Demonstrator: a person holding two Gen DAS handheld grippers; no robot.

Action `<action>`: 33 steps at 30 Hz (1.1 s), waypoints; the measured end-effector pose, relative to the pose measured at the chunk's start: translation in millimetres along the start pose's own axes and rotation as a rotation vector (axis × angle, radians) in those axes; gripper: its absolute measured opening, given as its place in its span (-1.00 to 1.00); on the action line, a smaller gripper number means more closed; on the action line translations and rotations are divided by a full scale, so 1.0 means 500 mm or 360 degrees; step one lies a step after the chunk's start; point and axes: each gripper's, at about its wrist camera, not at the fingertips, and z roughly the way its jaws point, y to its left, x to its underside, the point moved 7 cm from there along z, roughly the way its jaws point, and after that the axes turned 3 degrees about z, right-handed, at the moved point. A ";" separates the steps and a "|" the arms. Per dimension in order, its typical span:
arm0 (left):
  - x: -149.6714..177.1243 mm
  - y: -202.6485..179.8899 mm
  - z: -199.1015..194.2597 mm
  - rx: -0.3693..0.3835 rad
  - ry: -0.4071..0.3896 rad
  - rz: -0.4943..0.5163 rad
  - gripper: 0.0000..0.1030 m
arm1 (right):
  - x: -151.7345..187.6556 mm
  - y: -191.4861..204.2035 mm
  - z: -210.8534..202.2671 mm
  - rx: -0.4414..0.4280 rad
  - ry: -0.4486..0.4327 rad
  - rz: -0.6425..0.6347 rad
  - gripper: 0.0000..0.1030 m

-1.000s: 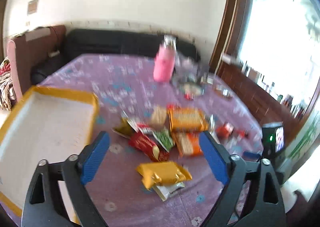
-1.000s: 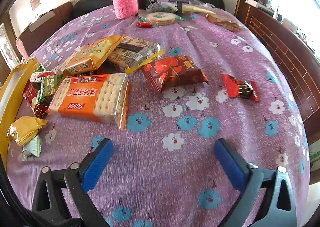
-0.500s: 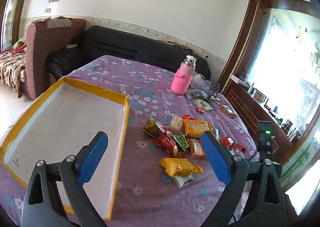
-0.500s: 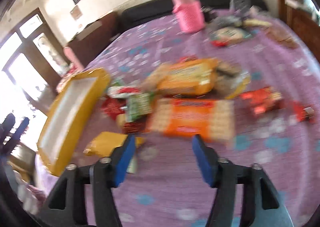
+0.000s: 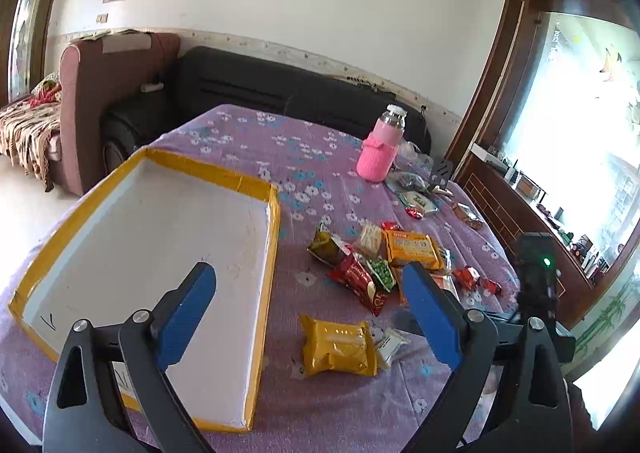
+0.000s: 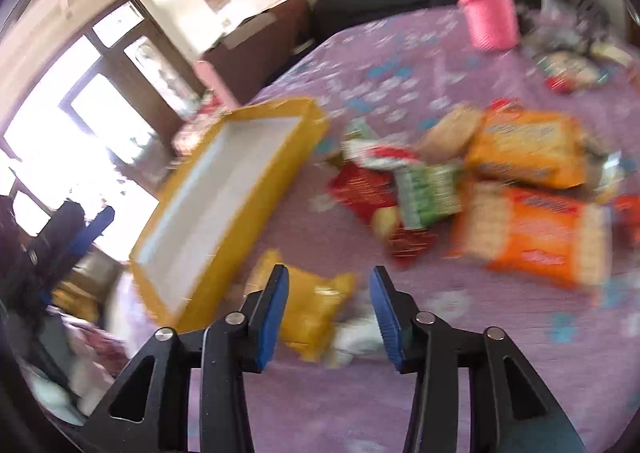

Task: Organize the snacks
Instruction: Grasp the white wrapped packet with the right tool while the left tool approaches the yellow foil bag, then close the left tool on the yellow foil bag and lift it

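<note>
Swung round toward the yellow-rimmed tray (image 6: pixel 224 189), the right tool (image 6: pixel 329 313) now frames the yellow packet (image 6: pixel 316 313) instead of bare cloth, and its jaws have narrowed from wide to about half spread; nothing is pinched between them yet. The left tool (image 5: pixel 308 313) has drawn back from the snack pile, so the whole tray (image 5: pixel 256 189) shows in its view; its jaws stand wide apart and empty.

On the worktop (image 5: pixel 312 157) the yellow packet (image 5: pixel 338 345) lies just beside the tray's near long edge, with a small white packet (image 5: pixel 390 341) touching its far side. Beyond it, away from the tray, sits the main heap: a red packet (image 5: pixel 358 283), a green pea packet (image 5: pixel 380 271) and an orange cracker pack (image 5: pixel 414 249). A pink bottle (image 5: pixel 380 155) stands well apart, past the tray's far corner.

My guess is the yellow packet goes first. To do it well, the right tool should come down square over the packet's middle, keep clear of the white packet, close only until the wrapper gives, then lift over the tray's rim rather than dragging across it. The right view is blurred, so fine detail there is uncertain.
</note>
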 end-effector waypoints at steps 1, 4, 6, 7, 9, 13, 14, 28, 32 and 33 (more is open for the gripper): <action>0.003 -0.001 0.006 0.0006 0.0019 -0.0006 0.84 | 0.007 -0.009 -0.007 0.0047 0.0006 -0.0020 0.02; 0.016 -0.011 0.022 0.0036 0.0067 -0.0004 0.84 | 0.041 -0.031 -0.015 0.0098 0.0077 -0.0025 0.09; 0.025 -0.022 0.030 0.0047 0.0096 0.0011 0.84 | 0.059 -0.034 -0.009 0.0136 0.0108 -0.0027 0.09; 0.028 -0.028 0.032 0.0052 0.0108 0.0023 0.84 | 0.066 -0.028 -0.008 0.0124 0.0109 -0.0008 0.08; 0.031 -0.039 0.032 0.0054 0.0119 0.0056 0.84 | 0.076 -0.032 -0.003 0.0114 0.0120 0.0028 0.08; 0.034 -0.047 0.033 0.0056 0.0152 0.0094 0.84 | 0.067 -0.017 0.038 0.0170 0.0131 0.0023 -0.11; 0.037 -0.048 0.035 0.0058 0.0172 0.0102 0.84 | 0.068 -0.011 0.052 0.0211 0.0155 0.0002 -0.19; 0.080 -0.148 0.161 0.0127 0.0443 0.0395 0.84 | 0.059 -0.140 -0.007 0.0226 0.0028 0.0180 -0.57; 0.118 -0.167 0.236 0.0200 0.0655 0.0462 0.84 | 0.056 -0.158 -0.016 0.0176 -0.0009 0.0238 -0.57; 0.129 -0.167 0.250 0.0199 0.0705 0.0475 0.84 | 0.057 -0.160 -0.017 0.0165 -0.0014 0.0242 -0.57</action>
